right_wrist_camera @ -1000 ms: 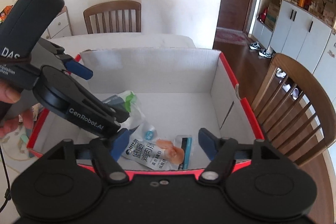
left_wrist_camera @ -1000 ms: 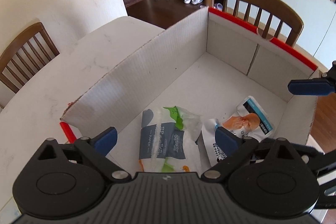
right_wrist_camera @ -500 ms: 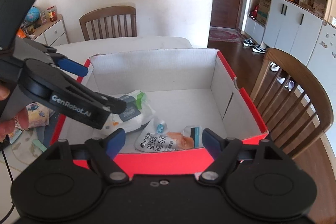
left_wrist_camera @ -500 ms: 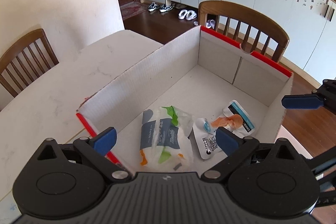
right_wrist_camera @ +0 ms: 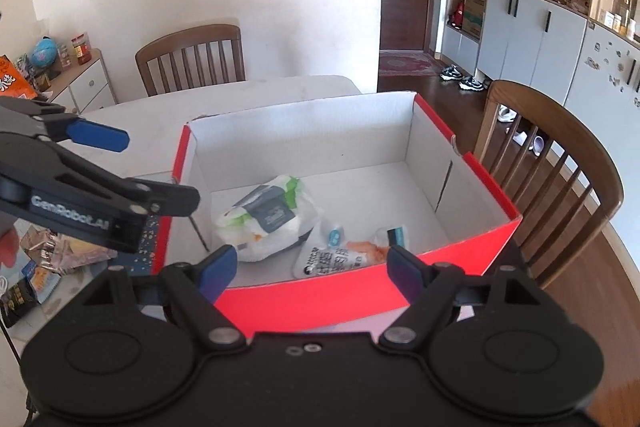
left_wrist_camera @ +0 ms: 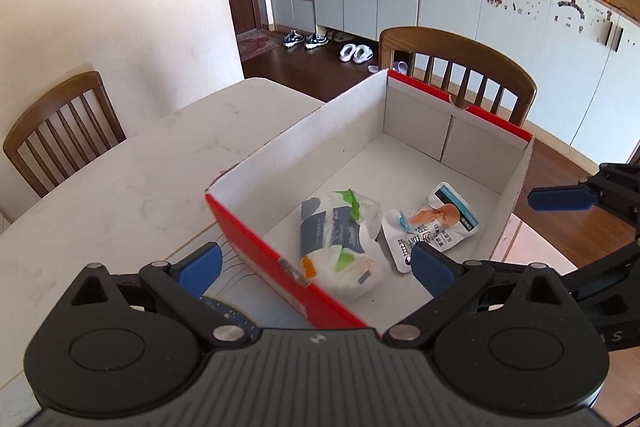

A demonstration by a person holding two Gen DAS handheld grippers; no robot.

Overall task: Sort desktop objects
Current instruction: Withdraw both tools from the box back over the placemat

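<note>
Left wrist view: our left tool hangs above the near red-edged wall of the cardboard box, its blue fingers spread wide with nothing between them. The box sits on the pale tabletop, open at the top, white inside and red outside. On its floor we see a white tissue pack with a grey band and green patches, lying toward the near wall, and just beside it on the right a white snack pouch with orange print, the two touching or nearly so. The right tool's blue finger pokes in from the right edge, outside the box's right wall. A wooden chair stands behind the box, another at far left. Right wrist view: our right tool hovers over the near red wall of the box, fingers wide apart and holding nothing. The tissue pack lies left of centre on the box floor; the snack pouch lies flat close against the near wall, beside the pack. The left tool reaches in from the left, above the box's left wall, its visible blue finger well off the black lower arm, gripping nothing. Loose packets lie on the tabletop left of the box, partly hidden by the tool.
</note>
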